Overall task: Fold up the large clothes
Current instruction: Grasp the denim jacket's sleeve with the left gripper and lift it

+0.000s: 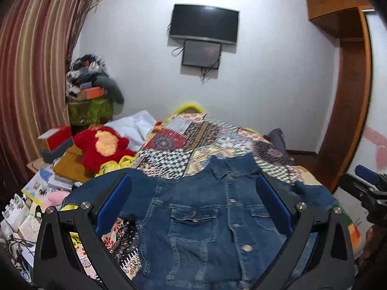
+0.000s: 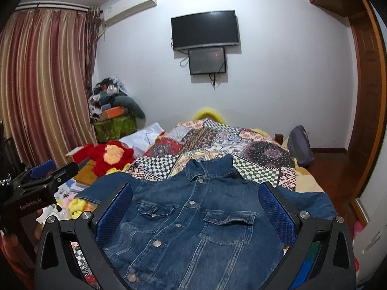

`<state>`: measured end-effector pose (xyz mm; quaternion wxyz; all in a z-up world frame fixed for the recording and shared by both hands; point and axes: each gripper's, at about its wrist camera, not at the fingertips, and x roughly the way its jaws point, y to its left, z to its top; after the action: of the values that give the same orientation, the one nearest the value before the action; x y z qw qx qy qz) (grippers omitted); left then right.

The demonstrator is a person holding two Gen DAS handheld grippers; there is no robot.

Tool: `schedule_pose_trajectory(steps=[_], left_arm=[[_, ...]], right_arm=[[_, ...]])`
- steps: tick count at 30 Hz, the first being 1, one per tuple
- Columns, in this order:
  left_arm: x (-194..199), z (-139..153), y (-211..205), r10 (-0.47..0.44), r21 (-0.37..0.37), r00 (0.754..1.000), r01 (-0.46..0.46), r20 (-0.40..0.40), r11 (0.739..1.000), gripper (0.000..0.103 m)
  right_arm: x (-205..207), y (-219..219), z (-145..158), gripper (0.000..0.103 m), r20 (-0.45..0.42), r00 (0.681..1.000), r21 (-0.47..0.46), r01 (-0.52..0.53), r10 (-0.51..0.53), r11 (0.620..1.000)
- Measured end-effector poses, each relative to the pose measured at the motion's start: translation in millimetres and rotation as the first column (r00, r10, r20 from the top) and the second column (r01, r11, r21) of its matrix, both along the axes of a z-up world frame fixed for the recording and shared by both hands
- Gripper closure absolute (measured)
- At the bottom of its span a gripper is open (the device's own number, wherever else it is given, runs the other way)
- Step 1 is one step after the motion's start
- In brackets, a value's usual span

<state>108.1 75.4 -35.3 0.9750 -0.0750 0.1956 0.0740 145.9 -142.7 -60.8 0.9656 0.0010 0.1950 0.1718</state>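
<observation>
A bedroom with a white wall and a wall-mounted TV (image 1: 204, 23) lay beyond a bed under a patchwork quilt (image 1: 183, 142). In the left wrist view, the denim jacket (image 1: 200, 220) lay front-up on the near quilt, collar far; the left hand-held gripper (image 1: 193, 207) hung released above it. In the right wrist view, the right hand-held gripper (image 2: 194, 209) was likewise spread wide, grasping nothing.
</observation>
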Motion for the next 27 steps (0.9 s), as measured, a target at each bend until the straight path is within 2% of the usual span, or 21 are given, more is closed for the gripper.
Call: schedule_pose_trajectory(steps=[4,9,14,18,24,26,27], left_arm=[[32.1,-19.2,27.4,0.049,-0.004,0.997,-0.049,-0.066,0.999,0.000],[65.5,-50.4,64.8,0.128,0.005,0.978,-0.129,-0.163,0.992,0.000],[83.2,-86.6,108.6,0.115,-0.096,0.962,-0.142,-0.249,0.985,0.000],[95.8,-125.9,143.6,0.138,-0.171,0.918,-0.214,-0.373,0.962,0.000],[106.7,-177.6,177.2,0.124,-0.238,0.871,-0.263,-0.476,0.935,0.000],[110.9,-190.3,187.1,0.080,-0.303,0.863,-0.260,-0.499,0.917,0.000],[112.8,-197.2,193.8,0.053,-0.355,0.862,-0.263,-0.504,0.897,0.000]], right_arm=[[39.7,11.8,-7.3,0.000,-0.033,0.999,-0.022,-0.002,0.001,1.000],[91.7,29.4,-20.5,0.000,-0.073,0.997,-0.115,0.011,-0.020,0.993],[144.7,42.8,-47.7,0.000,-0.153,0.988,-0.189,-0.005,-0.024,0.982],[178.2,49.2,-78.4,0.000,-0.265,0.964,-0.204,-0.048,-0.007,0.978],[215.2,61.2,-127.3,0.000,-0.396,0.918,-0.212,-0.114,0.021,0.970],[223.4,62.3,-139.1,0.000,-0.440,0.897,-0.203,-0.135,0.033,0.970],[228.7,63.1,-145.8,0.000,-0.465,0.885,-0.193,-0.145,0.040,0.970]])
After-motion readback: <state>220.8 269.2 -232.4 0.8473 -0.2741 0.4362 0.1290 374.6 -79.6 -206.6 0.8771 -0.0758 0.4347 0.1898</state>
